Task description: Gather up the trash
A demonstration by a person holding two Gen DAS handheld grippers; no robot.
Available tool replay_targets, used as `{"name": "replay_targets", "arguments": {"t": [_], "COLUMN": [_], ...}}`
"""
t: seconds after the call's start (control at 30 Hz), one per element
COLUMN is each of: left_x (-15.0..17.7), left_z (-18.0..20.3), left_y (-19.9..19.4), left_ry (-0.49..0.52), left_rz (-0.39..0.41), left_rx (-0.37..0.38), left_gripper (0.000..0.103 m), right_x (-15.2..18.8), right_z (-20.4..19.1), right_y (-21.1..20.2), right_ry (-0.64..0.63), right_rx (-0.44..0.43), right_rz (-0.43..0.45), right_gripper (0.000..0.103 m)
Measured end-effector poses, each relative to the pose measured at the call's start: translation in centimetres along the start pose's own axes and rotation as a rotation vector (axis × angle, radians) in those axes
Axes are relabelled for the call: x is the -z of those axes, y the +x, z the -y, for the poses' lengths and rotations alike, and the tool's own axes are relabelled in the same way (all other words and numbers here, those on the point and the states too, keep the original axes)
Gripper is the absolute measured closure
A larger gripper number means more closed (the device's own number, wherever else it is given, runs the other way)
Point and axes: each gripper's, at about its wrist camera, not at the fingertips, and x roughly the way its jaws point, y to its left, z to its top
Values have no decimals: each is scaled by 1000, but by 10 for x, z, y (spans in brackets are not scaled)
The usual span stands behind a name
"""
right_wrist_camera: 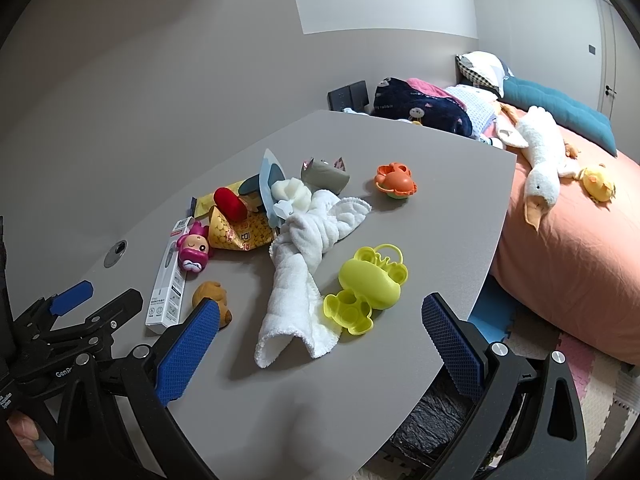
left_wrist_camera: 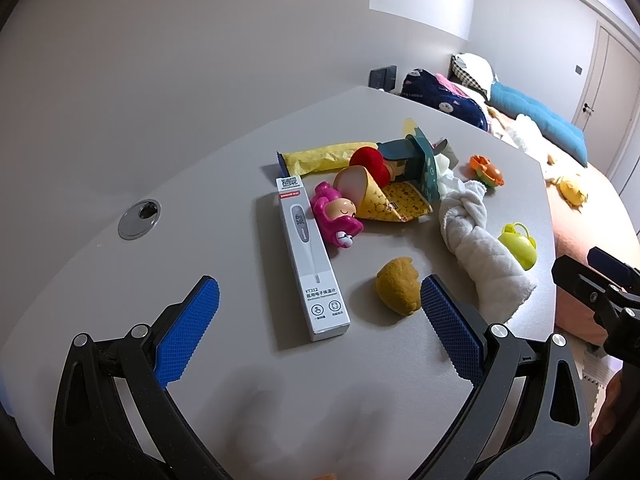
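Observation:
A grey table (left_wrist_camera: pixel 180 208) holds a mixed pile. A white thermometer box (left_wrist_camera: pixel 310 256) lies in front of my open left gripper (left_wrist_camera: pixel 316 300). Behind it lie a yellow wrapper (left_wrist_camera: pixel 328 156), a yellow patterned packet (left_wrist_camera: pixel 396 202) and a torn teal carton (left_wrist_camera: pixel 416 160). My right gripper (right_wrist_camera: pixel 320 320) is open above a twisted white towel (right_wrist_camera: pixel 304 264) and a lime toy (right_wrist_camera: pixel 366 284). The yellow packet (right_wrist_camera: pixel 240 232) and a grey torn wrapper (right_wrist_camera: pixel 324 174) lie farther back. A black bin bag (right_wrist_camera: pixel 436 420) sits below the table's right edge.
Toys on the table: a pink doll (left_wrist_camera: pixel 336 216), a red plush (left_wrist_camera: pixel 370 164), a brown plush (left_wrist_camera: pixel 400 286), an orange toy (right_wrist_camera: pixel 396 182). A cable hole (left_wrist_camera: pixel 140 218) is at the left. A bed (right_wrist_camera: pixel 568 248) with plush animals stands to the right.

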Motion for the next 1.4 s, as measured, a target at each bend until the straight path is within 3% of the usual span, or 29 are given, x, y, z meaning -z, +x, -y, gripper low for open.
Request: {"name": "replay_targets", "arguments": {"t": [0.53,0.7,1.0,1.23,1.4], "left_x": [-9,-17,-26,-22,-19], "left_z": [-22,-23,-36,-38,-41], "left_y": [37,53,90,103,105], "left_ry": [-71,-72,-106,-95,-93], "left_rz": [-46,-67,-133,-162,-159], "left_rx": [-9,-15,-20,-25,-43], "left_gripper": [6,6,38,50,58], "right_x": [-18,-26,-36,-36,-32], "right_z": [-5,-6,-17,-22,-23], "right_y": [29,47,87,114,127], "right_ry": [-43,-55,-86,-93,-99], "right_rx": [16,22,-8,-11,-11], "right_rz": [-12,-37,-98,-145,-178], "right_gripper": [3,15,28,36,48]}}
